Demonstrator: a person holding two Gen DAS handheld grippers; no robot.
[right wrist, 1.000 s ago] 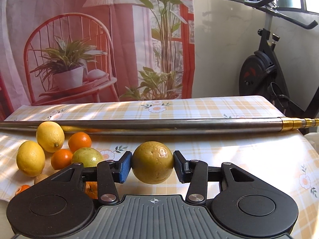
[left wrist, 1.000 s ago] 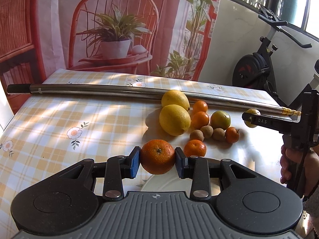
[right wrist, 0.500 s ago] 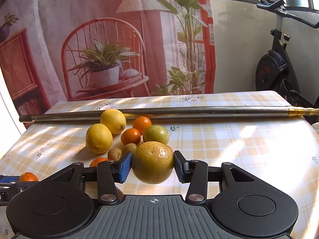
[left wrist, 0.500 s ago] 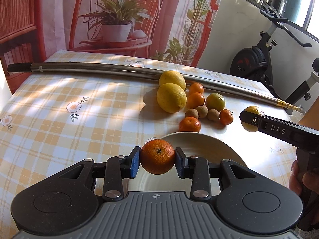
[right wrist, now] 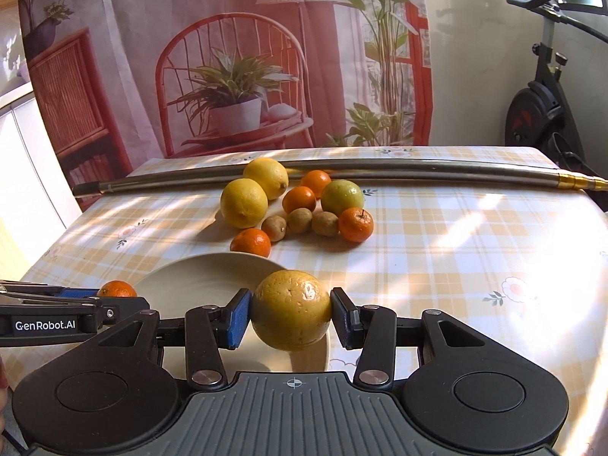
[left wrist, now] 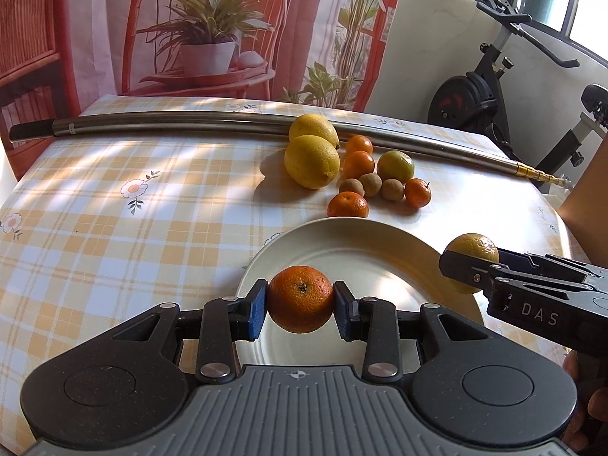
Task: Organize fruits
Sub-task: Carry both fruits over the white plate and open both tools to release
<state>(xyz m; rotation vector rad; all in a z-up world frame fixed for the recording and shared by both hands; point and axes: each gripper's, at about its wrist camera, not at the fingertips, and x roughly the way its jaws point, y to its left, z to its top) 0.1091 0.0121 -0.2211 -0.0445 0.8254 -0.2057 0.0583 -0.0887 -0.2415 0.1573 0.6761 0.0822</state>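
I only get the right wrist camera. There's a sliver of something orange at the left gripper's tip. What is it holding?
Observer: The left gripper is shut on a whole orange, with one pad on each side of it.
Operator: Is that orange over the plate?
Observer: Yes, it hangs over the near part of the plate. No fruit lies on the plate.
Operator: And where does my own fruit sit, seen from that side?
Observer: The right gripper holds the yellow fruit at the plate's right rim, off to the right of the orange and apart from it.
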